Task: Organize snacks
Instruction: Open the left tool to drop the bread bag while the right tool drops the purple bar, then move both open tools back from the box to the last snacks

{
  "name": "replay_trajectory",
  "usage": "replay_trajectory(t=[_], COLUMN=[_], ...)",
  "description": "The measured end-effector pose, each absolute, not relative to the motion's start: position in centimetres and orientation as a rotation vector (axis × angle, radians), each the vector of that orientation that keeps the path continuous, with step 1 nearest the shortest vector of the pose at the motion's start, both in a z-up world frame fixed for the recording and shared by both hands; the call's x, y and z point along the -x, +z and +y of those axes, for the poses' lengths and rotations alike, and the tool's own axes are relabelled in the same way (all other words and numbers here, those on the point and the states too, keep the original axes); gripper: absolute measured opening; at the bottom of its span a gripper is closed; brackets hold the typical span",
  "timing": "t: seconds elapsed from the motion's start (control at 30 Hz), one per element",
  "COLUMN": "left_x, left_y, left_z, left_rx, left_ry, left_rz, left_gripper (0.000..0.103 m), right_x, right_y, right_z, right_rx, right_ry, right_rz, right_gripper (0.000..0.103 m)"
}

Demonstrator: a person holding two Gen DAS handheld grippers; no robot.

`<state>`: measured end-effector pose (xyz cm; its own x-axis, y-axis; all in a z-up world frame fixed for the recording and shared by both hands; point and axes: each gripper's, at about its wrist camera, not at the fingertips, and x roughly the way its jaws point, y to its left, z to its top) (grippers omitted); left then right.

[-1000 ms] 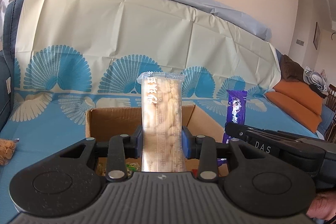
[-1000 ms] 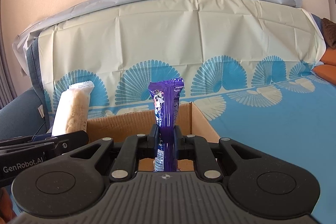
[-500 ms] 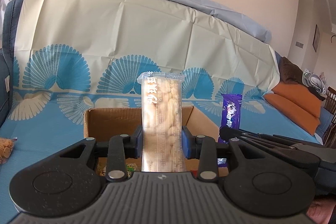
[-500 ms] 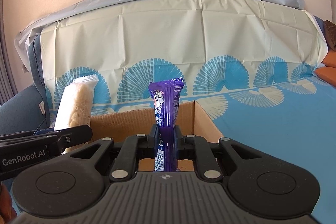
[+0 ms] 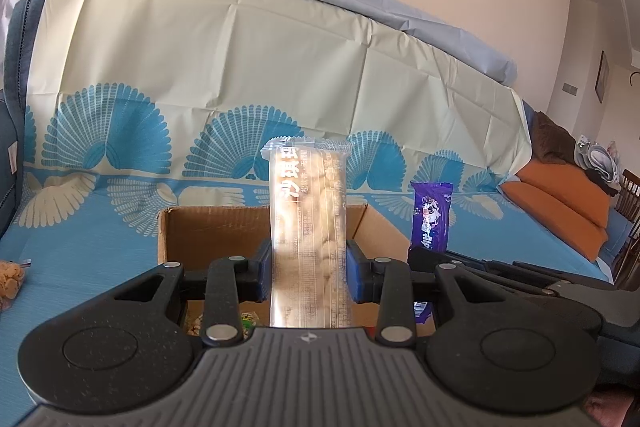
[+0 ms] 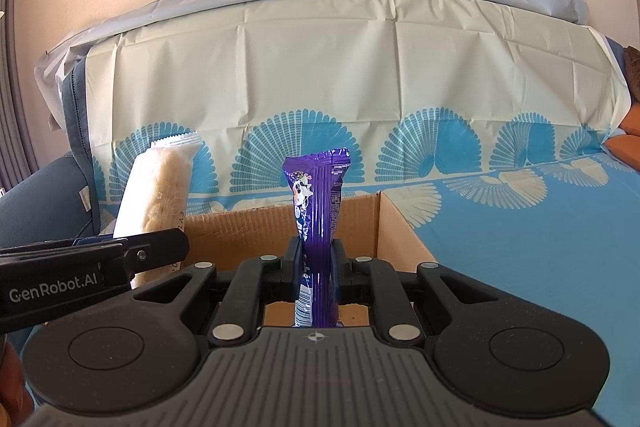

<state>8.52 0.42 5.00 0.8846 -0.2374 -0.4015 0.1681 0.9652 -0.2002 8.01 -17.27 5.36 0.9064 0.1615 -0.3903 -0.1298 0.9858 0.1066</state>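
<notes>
- My left gripper (image 5: pixel 307 269) is clamped on a clear pastry packet (image 5: pixel 307 223), held upright over the near edge of the cardboard box (image 5: pixel 208 235)
- My right gripper (image 6: pixel 316 263) pinches a purple snack bar (image 6: pixel 316 207), upright too, above the same box, just beside my left
- A cookie bag (image 5: pixel 9 277) lies well left on the blue cloth (image 5: pixel 80 267)
- Behind, the cream cover (image 5: pixel 240 59) drapes the sofa back

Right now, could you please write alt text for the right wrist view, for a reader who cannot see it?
The right gripper holds a purple snack packet upright above an open cardboard box on a blue patterned cloth. At left, the left gripper holds a pale snack bar.
</notes>
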Motion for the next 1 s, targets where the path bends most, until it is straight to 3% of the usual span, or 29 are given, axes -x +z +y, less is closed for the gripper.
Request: replay_trajectory(t=[0.53, 0.6, 0.67, 0.77, 1.0], left_x=[-8.4, -8.6, -8.7, -8.7, -8.8], left_y=[5.4, 5.3, 5.3, 5.5, 5.7], left_z=[0.6, 0.7, 0.9, 1.6, 3.7], left_rx=[0.186, 0.191, 0.197, 0.22, 0.271], left_ry=[-0.222, -0.227, -0.215, -0.202, -0.143], left_rz=[0.433, 0.444, 0.448, 0.446, 0.447], left_gripper=[0.04, 0.044, 0.044, 0.047, 0.047], right_x=[-8.1, -8.1, -8.2, -8.4, -8.5], right_y=[5.3, 5.3, 5.2, 5.2, 5.3], right_z=[-16.9, -16.8, -16.9, -16.9, -15.1], right_rx=[-0.07, -0.07, -0.076, -0.108, -0.143], right_ry=[0.155, 0.147, 0.131, 0.101, 0.098], right_rz=[0.404, 0.405, 0.409, 0.41, 0.406], right_gripper=[0.015, 0.016, 0.037, 0.06, 0.061])
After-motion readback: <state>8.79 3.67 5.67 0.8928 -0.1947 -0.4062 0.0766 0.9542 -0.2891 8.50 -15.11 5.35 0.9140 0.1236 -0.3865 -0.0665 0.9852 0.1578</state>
